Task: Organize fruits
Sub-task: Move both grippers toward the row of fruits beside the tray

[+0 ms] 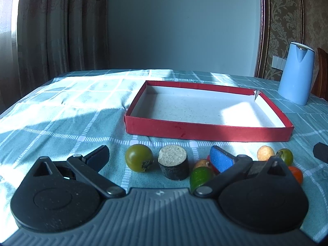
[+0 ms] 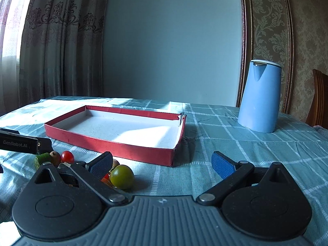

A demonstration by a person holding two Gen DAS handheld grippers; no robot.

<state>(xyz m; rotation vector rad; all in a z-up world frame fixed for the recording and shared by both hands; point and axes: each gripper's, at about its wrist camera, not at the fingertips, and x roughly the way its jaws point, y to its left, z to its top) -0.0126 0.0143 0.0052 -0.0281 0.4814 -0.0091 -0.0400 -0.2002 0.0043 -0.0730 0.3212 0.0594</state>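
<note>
on the table before the empty red box (image 1: 207, 132) every fruit still waits, green tomato (image 1: 139, 157) nearest, while my left fingers (image 1: 160, 156) and right fingers (image 2: 162, 164) hang spread wide, holding nothing, sorting not yet begun.

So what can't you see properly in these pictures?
- Left wrist view: a red fruit sits mostly hidden behind the left gripper finger.
- Left wrist view: a dark object is cut off by the right edge.
- Right wrist view: small fruits are hidden behind the right gripper finger.
</note>
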